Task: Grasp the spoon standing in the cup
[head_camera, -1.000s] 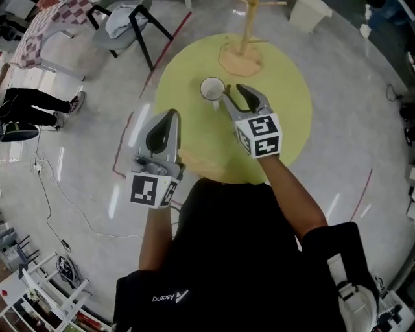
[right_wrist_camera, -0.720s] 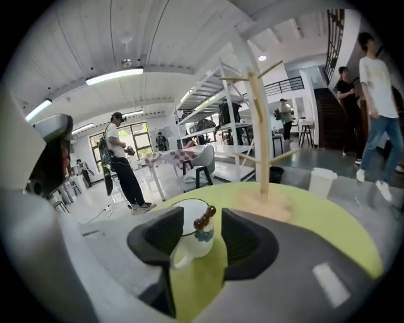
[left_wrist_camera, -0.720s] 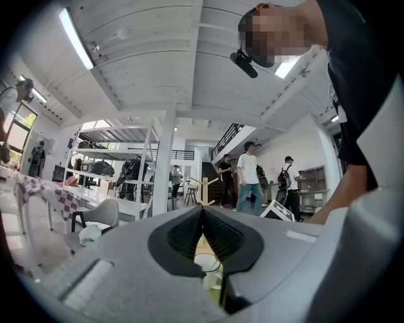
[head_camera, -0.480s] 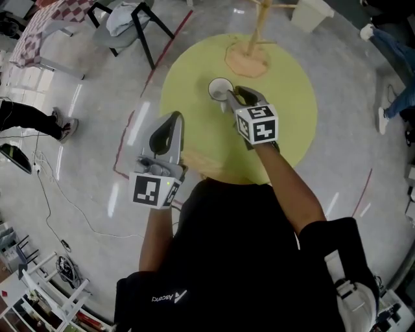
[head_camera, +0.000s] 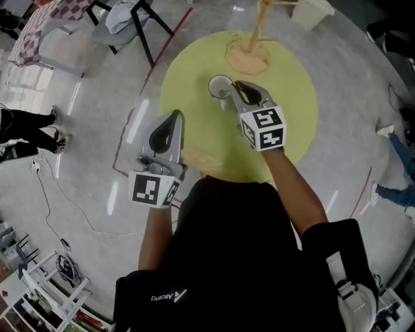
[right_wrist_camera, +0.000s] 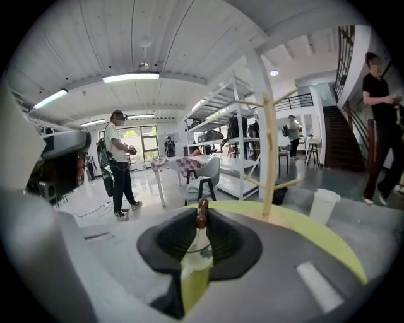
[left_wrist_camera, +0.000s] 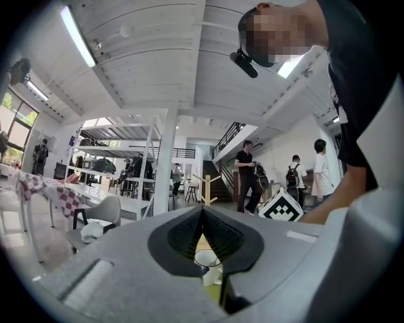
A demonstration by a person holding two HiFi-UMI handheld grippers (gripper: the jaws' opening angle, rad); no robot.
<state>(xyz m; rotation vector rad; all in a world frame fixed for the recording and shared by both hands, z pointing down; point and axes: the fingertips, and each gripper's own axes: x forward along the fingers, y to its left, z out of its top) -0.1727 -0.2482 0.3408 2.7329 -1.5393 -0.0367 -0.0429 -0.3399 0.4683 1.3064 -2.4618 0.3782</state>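
A white cup stands on the round yellow table, just left of my right gripper. In the right gripper view the spoon rises from the cup, its brown handle tip between the tips of my right gripper. Those jaws are closing and their pads touch the handle on both sides. My left gripper hangs shut and empty over the table's near left edge, well short of the cup. The spoon itself is too small to make out in the head view.
A wooden peg stand on a flat base sits behind the cup. A dark chair with cloth on it stands beyond the table at the far left. People walk about on the floor around the table.
My right gripper's jaws have come together around the spoon handle above the cup. The left gripper has stayed where it was.
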